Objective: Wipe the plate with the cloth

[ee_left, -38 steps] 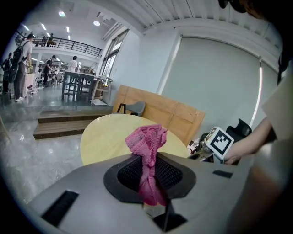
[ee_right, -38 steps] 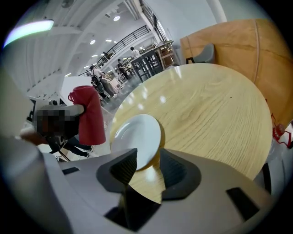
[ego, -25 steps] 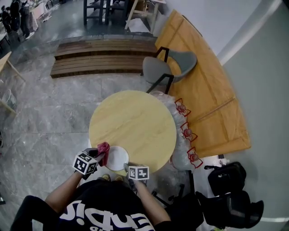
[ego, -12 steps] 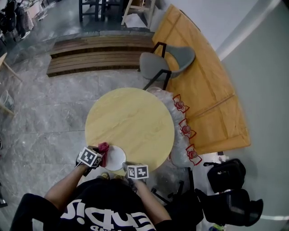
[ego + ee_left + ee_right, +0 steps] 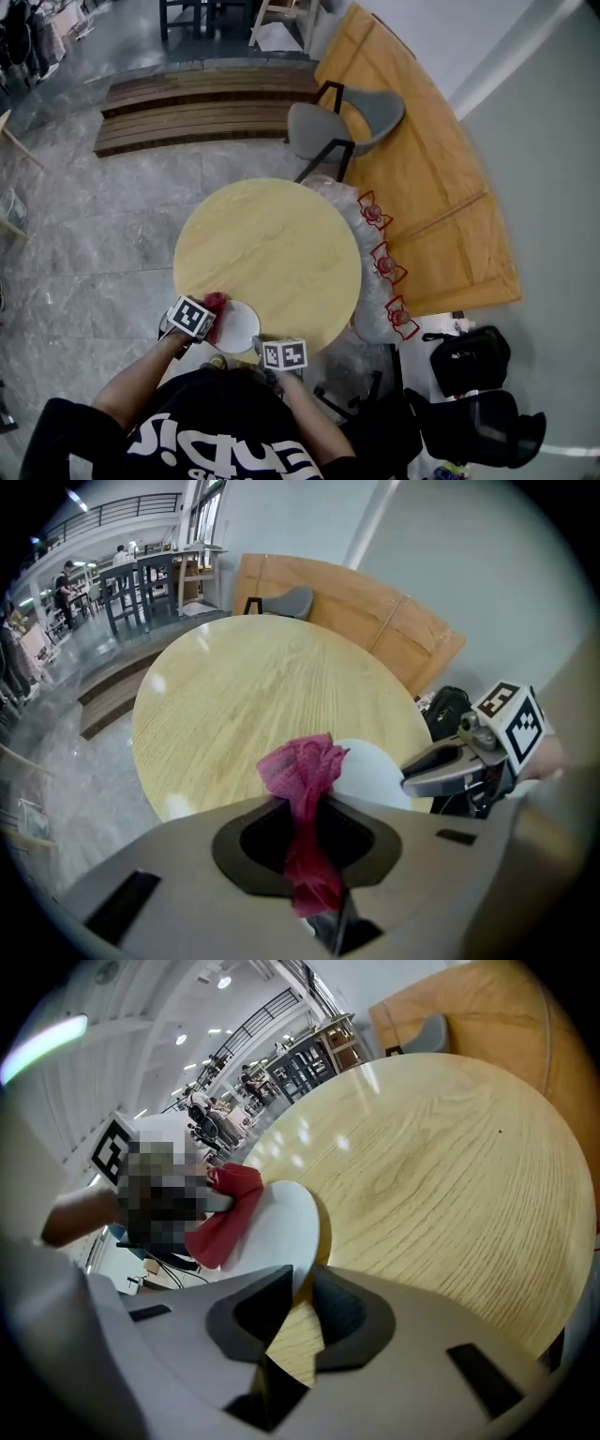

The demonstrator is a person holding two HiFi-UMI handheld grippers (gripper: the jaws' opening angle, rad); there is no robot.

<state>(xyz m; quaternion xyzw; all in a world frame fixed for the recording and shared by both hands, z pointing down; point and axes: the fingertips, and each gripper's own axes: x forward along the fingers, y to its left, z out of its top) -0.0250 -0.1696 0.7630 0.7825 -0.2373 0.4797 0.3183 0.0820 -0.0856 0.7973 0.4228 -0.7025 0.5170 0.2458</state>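
Observation:
A white plate (image 5: 236,326) lies at the near edge of the round wooden table (image 5: 272,244). My left gripper (image 5: 207,313) is shut on a red cloth (image 5: 216,302) bunched at the plate's left rim. In the left gripper view the cloth (image 5: 302,778) stands up between the jaws, with the plate (image 5: 371,774) just behind it. My right gripper (image 5: 265,344) is at the plate's near right edge. Its jaws have just been closing, and the plate's rim (image 5: 298,1241) sits pinched between them. The cloth (image 5: 228,1215) hangs at the plate's far side in that view.
A grey chair (image 5: 343,129) stands beyond the table. Clear plastic bags with red print (image 5: 380,267) lean at the table's right side. Orange wooden boards (image 5: 427,197) lie on the floor further right. Black bags (image 5: 469,361) sit at the lower right.
My left gripper has come down with the red cloth toward the plate's left rim. The right gripper has stayed at the plate's near edge.

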